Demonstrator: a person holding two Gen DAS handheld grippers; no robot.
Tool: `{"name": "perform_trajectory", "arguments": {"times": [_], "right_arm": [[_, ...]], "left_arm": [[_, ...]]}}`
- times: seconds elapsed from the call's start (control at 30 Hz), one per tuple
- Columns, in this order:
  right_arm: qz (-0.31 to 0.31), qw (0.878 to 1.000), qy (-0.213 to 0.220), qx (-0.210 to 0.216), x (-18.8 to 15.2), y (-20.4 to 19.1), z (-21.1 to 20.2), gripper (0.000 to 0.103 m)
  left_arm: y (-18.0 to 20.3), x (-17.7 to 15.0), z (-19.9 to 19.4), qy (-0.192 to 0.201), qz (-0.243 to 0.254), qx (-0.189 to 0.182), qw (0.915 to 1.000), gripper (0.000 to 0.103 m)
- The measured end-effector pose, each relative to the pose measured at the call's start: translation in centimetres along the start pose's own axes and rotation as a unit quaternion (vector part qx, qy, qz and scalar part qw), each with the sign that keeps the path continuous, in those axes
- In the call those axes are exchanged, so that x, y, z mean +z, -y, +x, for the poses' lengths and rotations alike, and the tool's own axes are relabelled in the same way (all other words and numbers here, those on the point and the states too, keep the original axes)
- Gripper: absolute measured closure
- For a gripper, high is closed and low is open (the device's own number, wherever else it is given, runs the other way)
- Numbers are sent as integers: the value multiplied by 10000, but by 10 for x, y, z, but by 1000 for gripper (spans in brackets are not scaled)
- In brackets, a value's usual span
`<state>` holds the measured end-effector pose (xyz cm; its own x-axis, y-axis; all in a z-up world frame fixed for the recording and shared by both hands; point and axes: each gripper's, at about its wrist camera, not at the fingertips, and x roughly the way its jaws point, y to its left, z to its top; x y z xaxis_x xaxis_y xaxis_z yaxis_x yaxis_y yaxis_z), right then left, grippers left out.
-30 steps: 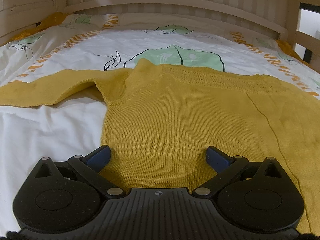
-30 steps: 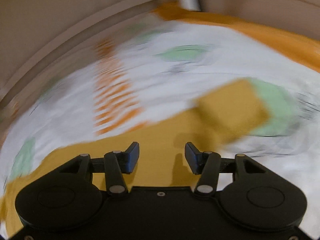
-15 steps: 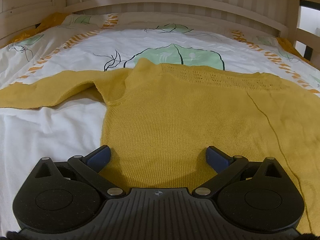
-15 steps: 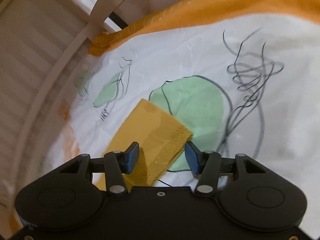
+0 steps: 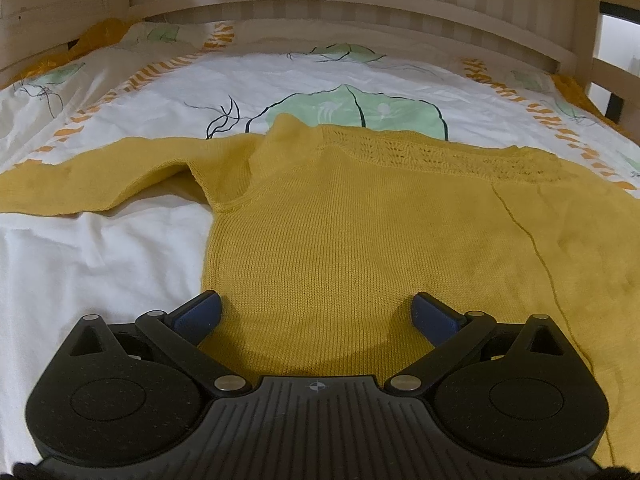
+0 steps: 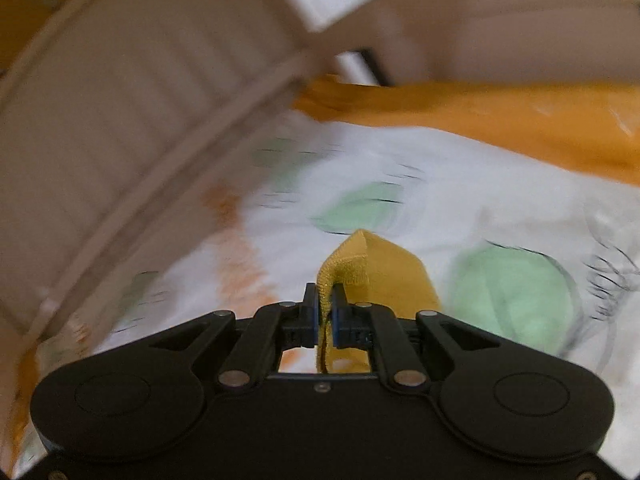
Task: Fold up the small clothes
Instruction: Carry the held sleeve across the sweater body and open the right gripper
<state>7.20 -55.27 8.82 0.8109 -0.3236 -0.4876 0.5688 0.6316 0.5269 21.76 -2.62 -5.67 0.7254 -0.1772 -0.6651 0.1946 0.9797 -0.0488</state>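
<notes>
A mustard yellow knit sweater (image 5: 360,232) lies flat on the bed, its left sleeve (image 5: 100,184) stretched out to the left. My left gripper (image 5: 316,312) is open and empty, low over the sweater's lower body. My right gripper (image 6: 326,300) is shut on the cuff end of the other sleeve (image 6: 372,268) and holds it lifted above the bedsheet. The rest of that sleeve is hidden below the gripper.
The bedsheet (image 5: 300,80) is white with green leaf prints and orange dashes. A wooden slatted headboard (image 5: 360,4) runs along the far side, with a rail (image 5: 608,76) at the right. In the right wrist view, the bed frame (image 6: 140,128) is close on the left.
My right gripper went from open around the sleeve cuff to shut on it and has lifted it off the sheet. The left gripper has not moved.
</notes>
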Motion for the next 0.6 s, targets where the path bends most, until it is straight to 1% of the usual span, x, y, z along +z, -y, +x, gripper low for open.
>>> {"name": "perform_trajectory", "arguments": {"times": [0.13, 0.2, 0.27, 0.43, 0.5, 0.6], "right_arm": [[-376, 9967, -194, 697, -6, -65, -13, 89], [-516, 9922, -410, 1062, -19, -97, -15, 89], [-657, 9857, -650, 1411, -38, -126, -19, 89], [-1151, 9610, -1427, 2070, -108, -195, -9, 89], [-1296, 9499, -1715, 2270, -139, -216, 1, 89], [-1494, 9352, -2061, 2461, -183, -241, 9, 89]], "left_arm": [[-4, 4, -2, -80, -40, -133, 9999, 1], [-8, 7, -6, -123, -86, -246, 9996, 1], [-14, 9, -12, -139, -191, -367, 9990, 2], [-36, 14, -34, 3, -477, -397, 9981, 2], [-44, 16, -43, 103, -522, -294, 9981, 2], [-51, 21, -55, 205, -479, -196, 9985, 2]]}}
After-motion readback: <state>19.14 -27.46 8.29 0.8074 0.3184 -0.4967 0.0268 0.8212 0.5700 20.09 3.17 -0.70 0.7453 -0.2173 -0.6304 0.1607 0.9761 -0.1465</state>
